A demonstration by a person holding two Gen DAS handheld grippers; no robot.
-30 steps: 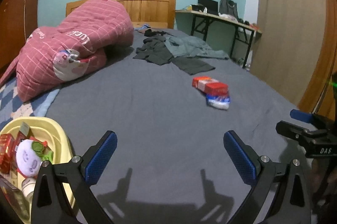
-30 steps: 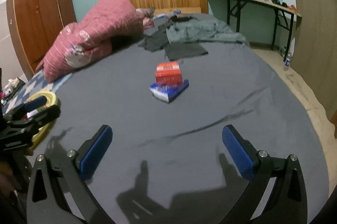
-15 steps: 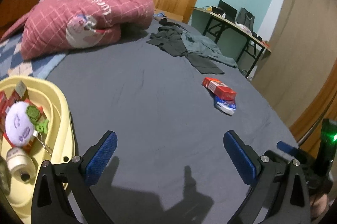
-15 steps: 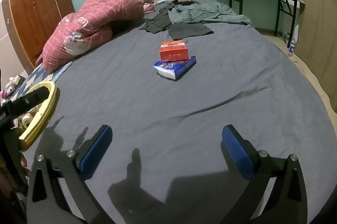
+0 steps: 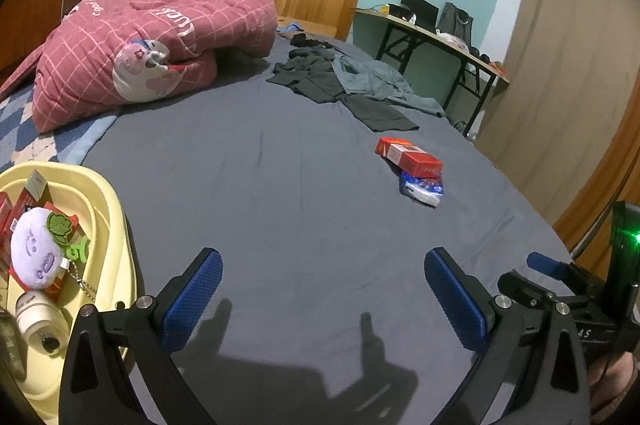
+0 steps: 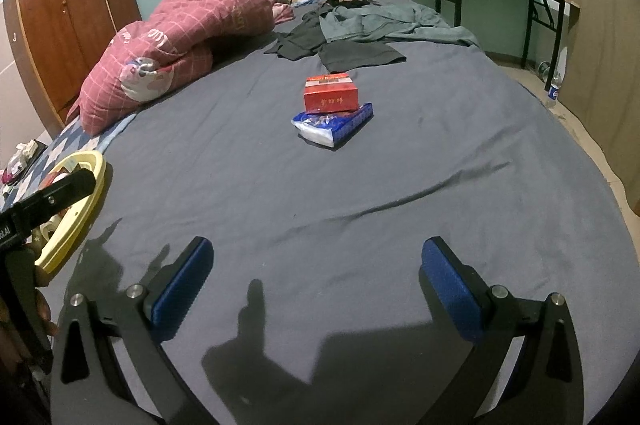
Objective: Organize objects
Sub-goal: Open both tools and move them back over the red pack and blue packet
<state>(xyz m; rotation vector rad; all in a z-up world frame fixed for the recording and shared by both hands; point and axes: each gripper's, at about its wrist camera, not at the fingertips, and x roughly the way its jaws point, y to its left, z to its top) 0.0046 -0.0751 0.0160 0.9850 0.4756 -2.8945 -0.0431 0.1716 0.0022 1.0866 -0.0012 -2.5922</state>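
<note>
- Grey bedsheet (image 5: 280,185) fills the left-wrist view — left gripper (image 5: 324,297) spread, empty; red box (image 5: 410,157) lies far ahead-right, yellow basin (image 5: 108,209) beside it at left.
- Right-wrist view: right gripper (image 6: 316,285) spread, empty — red box (image 6: 330,93) straight ahead, resting partly on blue packet (image 6: 334,125), short face toward it; likely the better-placed arm.

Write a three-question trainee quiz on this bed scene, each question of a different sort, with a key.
1. True or false: the red box rests partly on the blue packet.
2. Multiple choice: where is the purple plush? A) on the pink quilt B) in the yellow basin C) between the right tongs
3. Fill in: both the left tongs and the right tongs are ____ and hold nothing.

Key: 1 true; 2 B; 3 open.
</note>
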